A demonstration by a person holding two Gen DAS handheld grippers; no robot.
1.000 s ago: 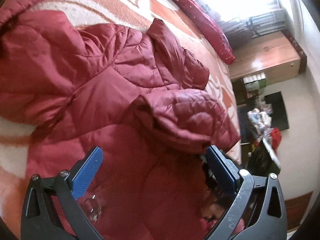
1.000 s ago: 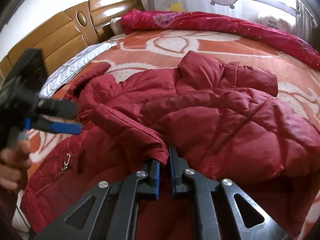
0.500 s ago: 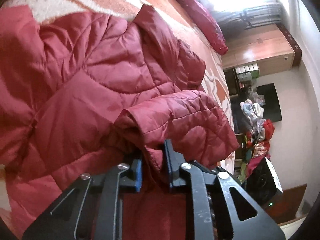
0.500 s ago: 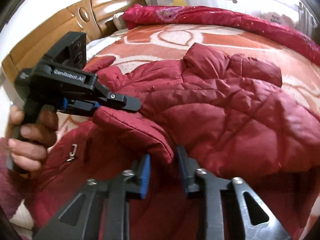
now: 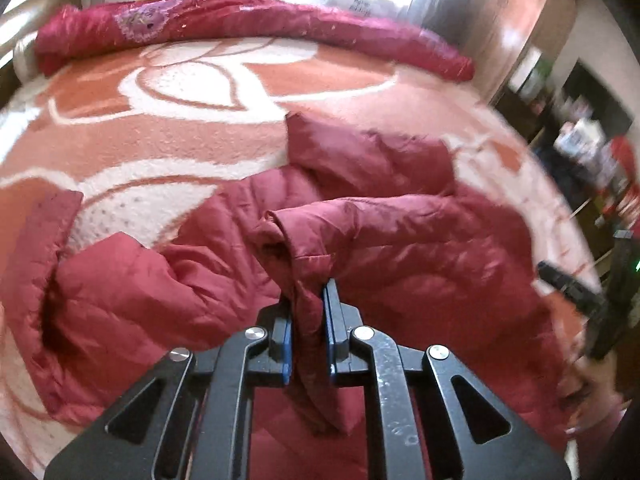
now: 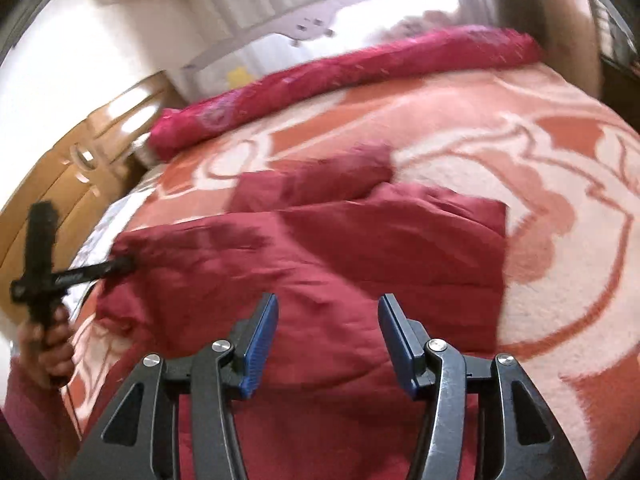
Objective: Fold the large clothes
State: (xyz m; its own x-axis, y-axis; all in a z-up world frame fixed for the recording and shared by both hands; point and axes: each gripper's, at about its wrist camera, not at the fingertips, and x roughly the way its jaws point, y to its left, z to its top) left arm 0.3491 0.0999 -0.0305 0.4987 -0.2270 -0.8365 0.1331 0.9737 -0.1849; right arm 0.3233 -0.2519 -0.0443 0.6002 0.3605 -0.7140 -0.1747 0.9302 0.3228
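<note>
The left claw [image 5: 307, 336] is clamped on a fold of the jacket [image 5: 400, 248], the cloth bunched between its blue pads and hanging below them. The right claw [image 6: 326, 340] has nothing between its pads; its jaws are opening over the jacket's near panel. The jacket lies spread on the bed [image 5: 192, 136], a sleeve [image 5: 360, 220] doubled across its middle and the collar end toward the far side. Beyond the jacket a rolled red quilt [image 5: 240, 24] runs along the bed's far edge. The jacket looks puffy, light and slick: it should compress easily in a pinch but may slide or spring back open. Seams, cuffs and hem edges look like the surest holds, pinched deep, not at the surface.
</note>
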